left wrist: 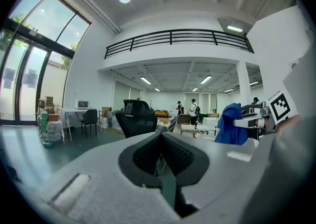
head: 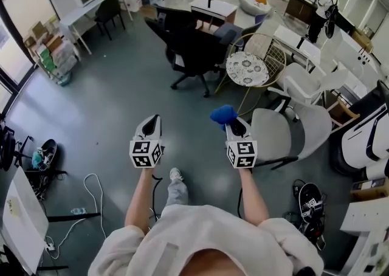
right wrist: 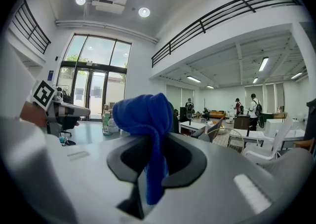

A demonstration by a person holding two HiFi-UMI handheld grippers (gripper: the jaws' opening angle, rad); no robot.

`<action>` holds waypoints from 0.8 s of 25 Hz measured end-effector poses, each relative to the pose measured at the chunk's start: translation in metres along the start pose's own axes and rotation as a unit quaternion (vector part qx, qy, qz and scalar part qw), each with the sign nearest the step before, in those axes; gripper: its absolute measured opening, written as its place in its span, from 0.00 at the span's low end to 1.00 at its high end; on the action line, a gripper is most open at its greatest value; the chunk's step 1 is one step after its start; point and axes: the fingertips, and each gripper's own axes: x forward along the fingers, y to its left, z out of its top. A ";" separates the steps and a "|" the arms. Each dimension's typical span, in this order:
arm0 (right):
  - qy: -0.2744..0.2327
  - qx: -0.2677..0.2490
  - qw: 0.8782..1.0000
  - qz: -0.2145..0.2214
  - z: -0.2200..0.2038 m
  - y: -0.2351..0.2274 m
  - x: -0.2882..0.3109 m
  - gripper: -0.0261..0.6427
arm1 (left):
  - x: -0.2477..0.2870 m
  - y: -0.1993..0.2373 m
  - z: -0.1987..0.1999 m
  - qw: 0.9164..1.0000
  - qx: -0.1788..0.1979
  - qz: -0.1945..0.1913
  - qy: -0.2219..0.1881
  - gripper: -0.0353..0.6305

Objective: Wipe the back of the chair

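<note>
A big open office with a grey-green floor (head: 109,104), tall windows on one side and a railed gallery above. Desks, boxes and loose chairs stand around the edges, and two people (head: 316,1) stand at the far end.

The left gripper (head: 152,124) is held out over bare floor. In the left gripper view its jaws are together, with nothing between them. The right gripper (head: 234,126) is level with it and just to its right, the two apart. Its jaws are clamped on a blue cloth (head: 223,115). In the right gripper view the cloth (right wrist: 143,119) bunches above the jaws, and a strip of it hangs down between them.

A black chair (head: 194,50) stands well ahead of both grippers, beyond their tips and roughly between their lines. In the left gripper view it shows just above the closed jaws (left wrist: 136,119). A round table (head: 247,68) with a patterned top is ahead of the right gripper, to the right of the black chair. A white chair (head: 282,132) stands near the right gripper, on its right side. Neither gripper touches either chair, and the cloth is clear of both. I cannot tell which chair is meant.

The person's shoe (head: 175,175) shows on the floor behind and between the grippers.
</note>
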 end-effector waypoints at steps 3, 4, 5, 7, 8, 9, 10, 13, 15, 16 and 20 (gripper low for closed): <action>0.003 -0.003 1.000 -0.007 0.013 0.004 0.040 0.14 | 0.033 0.030 0.012 1.000 -0.001 -0.009 -0.001 0.06; 0.003 -0.003 1.000 -0.010 0.018 0.005 0.054 0.14 | 0.044 0.041 0.017 1.000 -0.001 -0.012 -0.002 0.06; 0.003 -0.003 1.000 -0.012 0.023 0.007 0.068 0.14 | 0.054 0.052 0.022 1.000 -0.002 -0.015 -0.002 0.06; 0.001 -0.004 1.000 -0.017 0.034 0.012 0.095 0.14 | 0.075 0.073 0.031 1.000 -0.001 -0.022 -0.003 0.06; 0.000 -0.006 1.000 -0.018 0.039 0.014 0.108 0.14 | 0.085 0.084 0.035 1.000 -0.001 -0.024 -0.004 0.06; 0.000 -0.008 1.000 -0.020 0.043 0.016 0.121 0.14 | 0.095 0.093 0.038 1.000 -0.002 -0.027 -0.006 0.06; -0.001 -0.010 1.000 -0.022 0.047 0.017 0.134 0.14 | 0.105 0.103 0.042 1.000 -0.002 -0.030 -0.007 0.06; -0.001 -0.013 0.999 -0.031 0.058 0.019 0.169 0.14 | 0.135 0.128 0.051 0.999 -0.001 -0.041 -0.010 0.06; 0.001 -0.015 0.999 -0.038 0.062 0.020 0.188 0.14 | 0.151 0.143 0.053 0.999 -0.003 -0.048 -0.010 0.06; 0.001 -0.017 0.999 -0.041 0.063 0.021 0.197 0.14 | 0.159 0.150 0.054 0.999 -0.003 -0.051 -0.010 0.06; 0.006 -0.020 0.998 -0.053 0.062 0.019 0.220 0.14 | 0.186 0.170 0.054 0.998 -0.005 -0.061 -0.011 0.06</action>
